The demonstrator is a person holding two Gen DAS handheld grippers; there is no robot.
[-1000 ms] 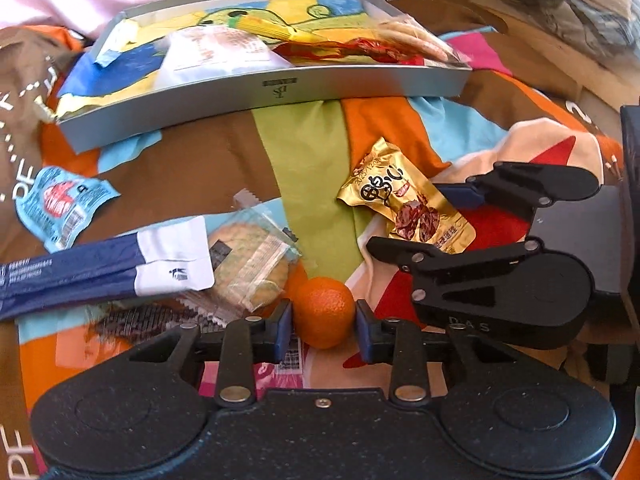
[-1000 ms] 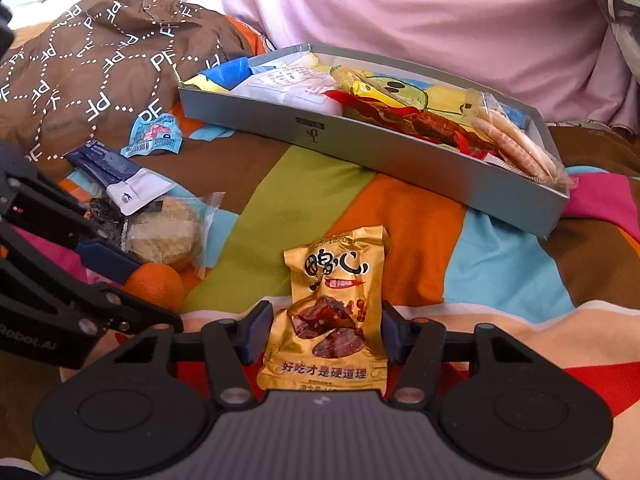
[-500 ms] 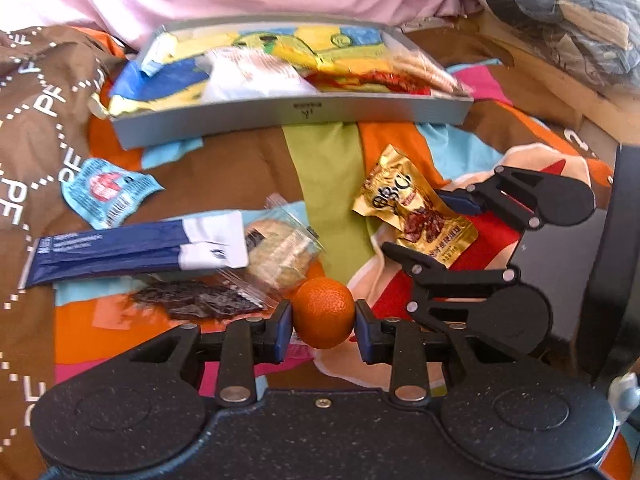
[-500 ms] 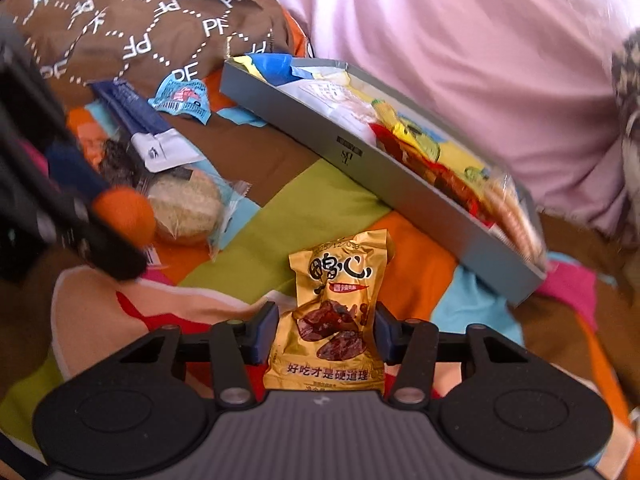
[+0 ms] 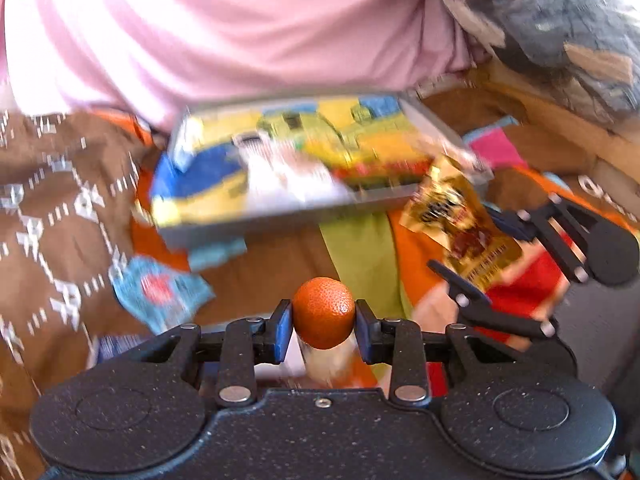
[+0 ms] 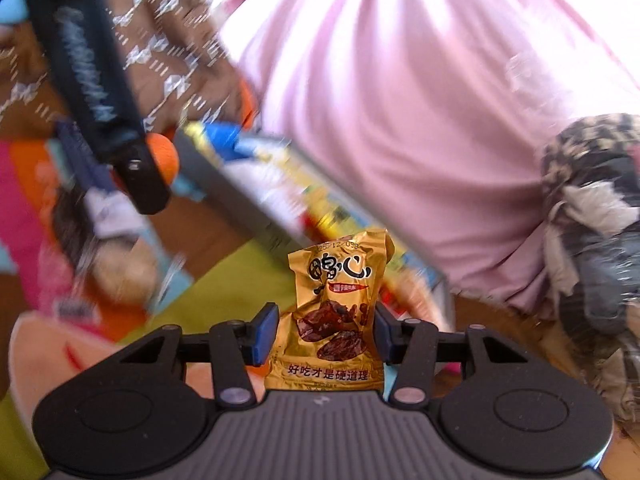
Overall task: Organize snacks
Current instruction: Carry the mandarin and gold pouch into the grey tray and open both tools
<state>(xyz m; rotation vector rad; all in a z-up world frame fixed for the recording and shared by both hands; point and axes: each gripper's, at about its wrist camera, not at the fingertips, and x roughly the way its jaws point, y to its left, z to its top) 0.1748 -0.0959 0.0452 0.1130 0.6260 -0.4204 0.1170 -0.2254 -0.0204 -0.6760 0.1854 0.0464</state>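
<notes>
The left gripper (image 5: pixel 323 326) is clamped on a small orange (image 5: pixel 324 312), held low in the middle of the left wrist frame, clear of the patchwork cloth (image 5: pixel 360 248). The right gripper (image 6: pixel 326 330) pinches a gold snack packet (image 6: pixel 338 312) upright at the lower centre of its own frame. Above the orange, mid-frame, the grey tray (image 5: pixel 280 220) lies blurred, packed with bright wrappers. A blue sachet (image 5: pixel 160 292) sits at left on the cloth.

A pink draped cloth (image 5: pixel 224 40) fills the far side; a brown white-patterned fabric (image 5: pixel 52 208) lies left; a multicoloured patchwork blanket (image 5: pixel 360 248) lies near.
</notes>
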